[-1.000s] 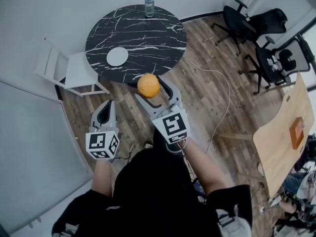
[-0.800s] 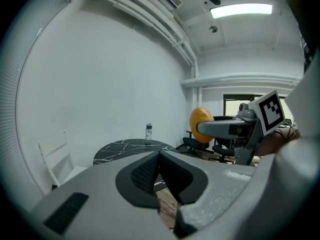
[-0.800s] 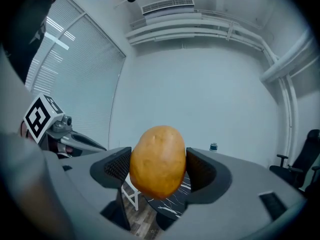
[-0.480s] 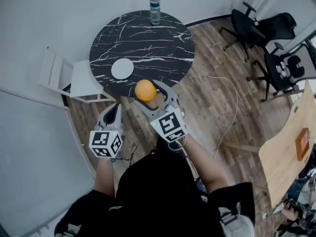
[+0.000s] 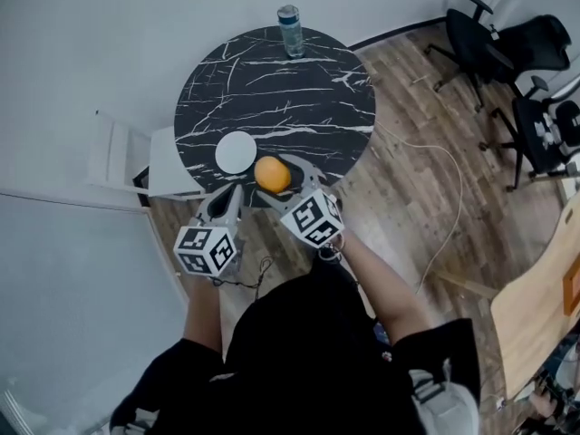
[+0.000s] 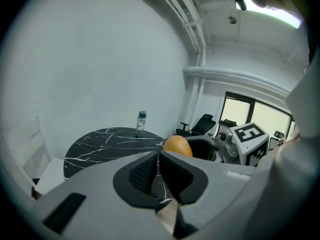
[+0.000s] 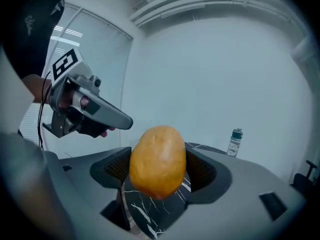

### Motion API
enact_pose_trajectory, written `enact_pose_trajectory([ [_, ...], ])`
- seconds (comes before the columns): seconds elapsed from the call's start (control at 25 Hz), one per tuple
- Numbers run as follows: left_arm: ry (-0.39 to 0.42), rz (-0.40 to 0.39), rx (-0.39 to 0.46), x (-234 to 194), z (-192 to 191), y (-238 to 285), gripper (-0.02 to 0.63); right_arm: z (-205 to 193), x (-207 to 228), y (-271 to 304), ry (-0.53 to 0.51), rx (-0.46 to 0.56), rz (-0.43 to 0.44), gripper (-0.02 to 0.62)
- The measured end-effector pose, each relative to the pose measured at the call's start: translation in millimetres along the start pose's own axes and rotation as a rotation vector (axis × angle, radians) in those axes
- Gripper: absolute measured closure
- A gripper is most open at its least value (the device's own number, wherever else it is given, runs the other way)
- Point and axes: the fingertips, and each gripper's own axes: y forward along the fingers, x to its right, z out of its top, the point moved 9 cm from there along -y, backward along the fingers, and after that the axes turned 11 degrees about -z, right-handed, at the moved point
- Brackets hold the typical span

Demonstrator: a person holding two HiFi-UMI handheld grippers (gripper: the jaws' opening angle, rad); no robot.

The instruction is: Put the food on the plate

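My right gripper (image 5: pixel 275 179) is shut on an orange, egg-shaped piece of food (image 5: pixel 272 174), held over the near edge of the round black marble table (image 5: pixel 308 107). In the right gripper view the food (image 7: pixel 158 161) sits squeezed between both pads. A small white plate (image 5: pixel 236 151) lies on the table just left of the food. My left gripper (image 5: pixel 226 205) hangs shut and empty below the plate, off the table's edge. In the left gripper view its jaws meet (image 6: pixel 159 170), with the food (image 6: pixel 176 145) behind them.
A water bottle (image 5: pixel 290 17) stands at the table's far edge. A white chair (image 5: pixel 136 157) sits left of the table against the wall. Black office chairs (image 5: pixel 507 57) stand at the right, a cable (image 5: pixel 444 198) trails over the wood floor, and a wooden table (image 5: pixel 544 315) is at the far right.
Both grippers have come closer to the table. The food now hangs over the table's near edge, right beside the plate.
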Motion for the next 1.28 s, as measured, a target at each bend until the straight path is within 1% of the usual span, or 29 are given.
enact_pose_trajectory([
  [0.04,-0.019,-0.018,-0.008,-3.1,2.6,8.3,0.601,-4.4,3.4,7.3,-0.002,0.001,0.013,0.262],
  [0.08,-0.039,-0.032,-0.014,-6.3,4.8,16.5,0.581,-7.7,7.1,13.3,-0.005,0.005,0.023,0.262],
  [0.16,-0.074,-0.057,-0.034,-12.4,7.0,32.8,0.470,-11.7,14.6,22.9,0.001,0.022,0.048,0.262],
  [0.2,-0.092,-0.073,-0.048,-15.1,7.1,40.6,0.439,-12.7,17.8,26.7,0.007,0.031,0.064,0.262],
  [0.36,-0.189,-0.137,-0.064,-25.5,7.7,64.9,0.360,-16.1,25.0,42.2,-0.005,0.039,0.130,0.262],
  [0.48,-0.247,-0.137,-0.061,-34.3,6.9,69.6,0.304,-15.2,25.2,51.7,-0.015,0.048,0.162,0.262],
  [0.56,-0.271,-0.130,-0.055,-42.1,6.7,72.7,0.295,-13.2,26.0,59.2,-0.014,0.055,0.183,0.262],
  [0.84,-0.319,-0.164,-0.054,-68.0,5.6,91.2,0.293,-10.0,27.4,88.2,-0.009,0.047,0.214,0.262],
  [1.08,-0.333,-0.212,-0.072,-99.9,6.1,104.8,0.295,-5.8,30.5,123.2,-0.030,0.019,0.233,0.262],
  [1.2,-0.341,-0.219,-0.079,-117.8,7.2,105.8,0.299,-4.0,28.9,140.0,-0.025,0.004,0.245,0.262],
  [1.28,-0.345,-0.213,-0.076,-131.0,8.0,105.7,0.316,-3.8,26.9,150.7,-0.017,-0.009,0.258,0.262],
])
